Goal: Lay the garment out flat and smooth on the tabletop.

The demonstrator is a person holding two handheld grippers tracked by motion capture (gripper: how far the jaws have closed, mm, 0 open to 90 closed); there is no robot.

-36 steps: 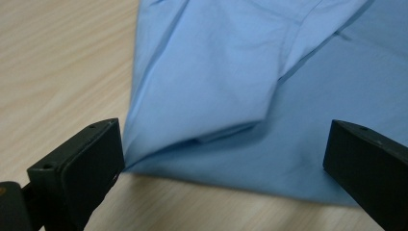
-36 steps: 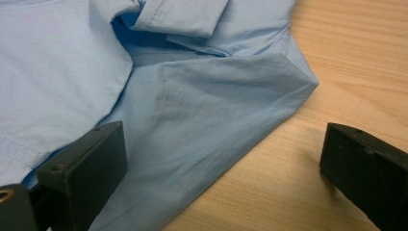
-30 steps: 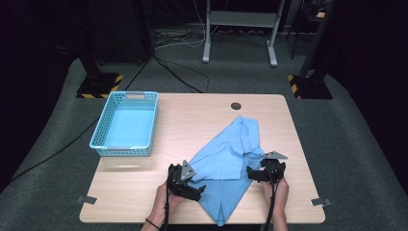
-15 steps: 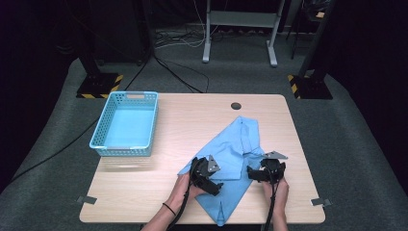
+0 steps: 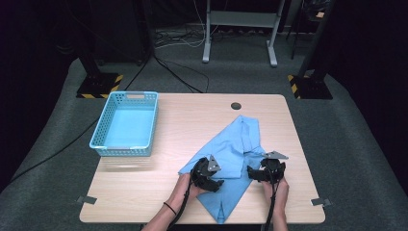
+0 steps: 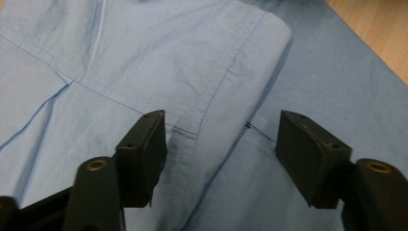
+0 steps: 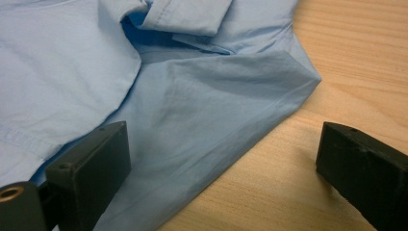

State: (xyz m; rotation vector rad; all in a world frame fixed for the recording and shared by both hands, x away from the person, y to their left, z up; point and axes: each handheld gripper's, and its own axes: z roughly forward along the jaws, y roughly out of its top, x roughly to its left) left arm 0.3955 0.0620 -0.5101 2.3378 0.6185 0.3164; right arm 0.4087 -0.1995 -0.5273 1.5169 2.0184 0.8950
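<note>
A light blue shirt [image 5: 235, 149] lies spread and partly folded on the wooden table [image 5: 159, 192], towards the front right. My left gripper [image 5: 217, 183] rests on the shirt's near left part. Its jaws have just been closing and still stand apart. In the left gripper view a stitched fold of the shirt [image 6: 211, 96] lies between the jaws of the left gripper [image 6: 221, 149], not pinched. My right gripper [image 5: 251, 173] sits at the shirt's right edge, open. In the right gripper view the right gripper [image 7: 221, 159] straddles the shirt's hem [image 7: 250, 125], one jaw over cloth, the other over bare table [image 7: 346, 62].
A blue plastic basket [image 5: 97, 139] stands empty at the table's back left. A dark round cable hole [image 5: 235, 105] sits near the far edge. Bare wood stretches between the basket and the shirt. Stands and cables are on the floor beyond.
The left hand has slid right from the shirt's left edge onto the cloth, and its jaws have narrowed. The right hand has stayed where it was.
</note>
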